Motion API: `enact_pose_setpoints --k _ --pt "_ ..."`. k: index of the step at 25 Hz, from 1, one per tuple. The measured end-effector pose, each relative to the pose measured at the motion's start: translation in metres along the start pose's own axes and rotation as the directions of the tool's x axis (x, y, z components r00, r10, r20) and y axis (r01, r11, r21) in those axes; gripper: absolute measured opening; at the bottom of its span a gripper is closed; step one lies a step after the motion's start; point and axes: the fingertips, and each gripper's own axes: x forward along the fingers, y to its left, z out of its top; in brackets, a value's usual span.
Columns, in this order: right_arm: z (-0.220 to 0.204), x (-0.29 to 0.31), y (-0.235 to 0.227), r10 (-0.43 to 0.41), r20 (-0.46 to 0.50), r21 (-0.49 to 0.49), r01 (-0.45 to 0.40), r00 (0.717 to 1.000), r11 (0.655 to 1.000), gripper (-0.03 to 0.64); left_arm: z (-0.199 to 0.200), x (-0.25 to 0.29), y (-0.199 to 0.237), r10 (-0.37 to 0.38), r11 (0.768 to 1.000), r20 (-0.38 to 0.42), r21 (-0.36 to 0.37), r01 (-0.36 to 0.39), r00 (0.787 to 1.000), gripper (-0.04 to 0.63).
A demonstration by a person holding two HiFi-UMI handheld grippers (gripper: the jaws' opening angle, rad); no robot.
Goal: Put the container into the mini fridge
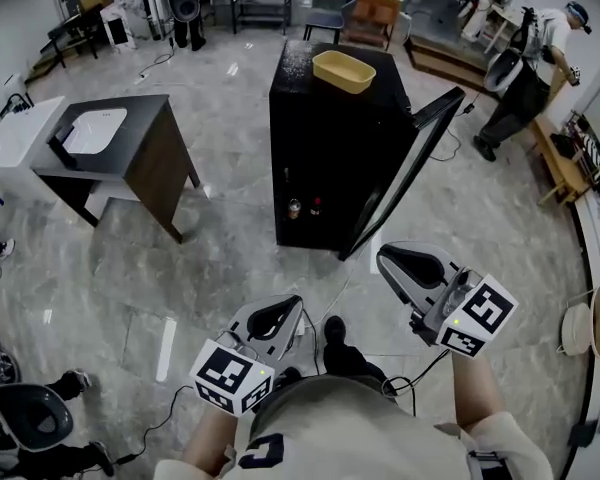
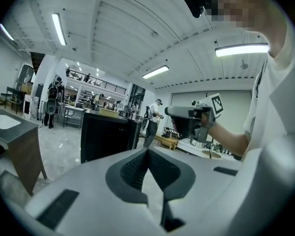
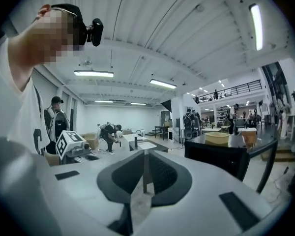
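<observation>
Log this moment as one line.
stage: container not yet picked | container: on top of mini fridge | door: open | left gripper: shut, empty | right gripper: shut, empty

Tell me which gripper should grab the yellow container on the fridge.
Right, probably. The right gripper is held further forward, nearer the mini fridge, and its view shows the yellow container ahead. The left gripper sits back by the person's body. Both are shut and empty.
</observation>
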Motion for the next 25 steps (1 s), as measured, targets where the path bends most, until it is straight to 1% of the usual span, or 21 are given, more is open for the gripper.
enact_pose_setpoints --k 2,5,7,8,9,10,13,19,22,25 --pt "0.004 0.010 -0.037 -0.017 -0.018 -0.052 0.016 1.000 0.998 0.028 0.005 0.018 0.007 0.008 1.000 -0.002 0.003 -0.008 1.000 0.055" --pt "0.005 0.024 -0.099 -0.054 -0.050 -0.143 0.046 0.997 0.989 0.028 0.012 0.052 0.019 0.042 0.999 -0.015 0.018 -0.041 0.999 0.055" --pt "0.007 0.035 -0.138 -0.050 -0.066 -0.163 0.039 0.997 0.986 0.031 0.017 0.076 0.026 0.059 0.998 -0.025 0.017 -0.059 0.998 0.055" --pt "0.008 0.041 -0.155 -0.039 -0.076 -0.166 0.026 0.996 0.986 0.058 0.019 0.087 0.030 0.069 0.998 -0.030 0.012 -0.069 0.997 0.055" --pt "0.009 0.046 -0.171 -0.028 -0.089 -0.174 0.012 0.996 0.985 0.136 0.022 0.097 0.035 0.082 0.997 -0.034 0.006 -0.082 0.996 0.055" --pt "0.010 0.051 -0.187 -0.023 -0.102 -0.189 0.004 0.994 0.982 0.158 0.026 0.108 0.039 0.095 0.995 -0.037 0.001 -0.095 0.995 0.055" --pt "0.014 0.062 -0.233 -0.040 -0.127 -0.244 0.008 0.991 0.970 0.158 0.033 0.138 0.048 0.131 0.991 -0.051 -0.010 -0.131 0.990 0.055" --pt "0.021 0.084 -0.303 -0.009 -0.153 -0.279 -0.034 0.988 0.960 0.158 0.046 0.195 0.060 0.181 0.983 -0.074 -0.006 -0.182 0.981 0.055" --pt "0.029 0.103 -0.332 0.008 -0.172 -0.328 -0.065 0.985 0.942 0.158 0.054 0.214 0.066 0.215 0.976 -0.077 -0.001 -0.216 0.974 0.055" --pt "0.032 0.123 -0.354 0.033 -0.215 -0.381 -0.114 0.976 0.918 0.158 0.062 0.225 0.071 0.244 0.970 -0.074 0.005 -0.245 0.967 0.055"
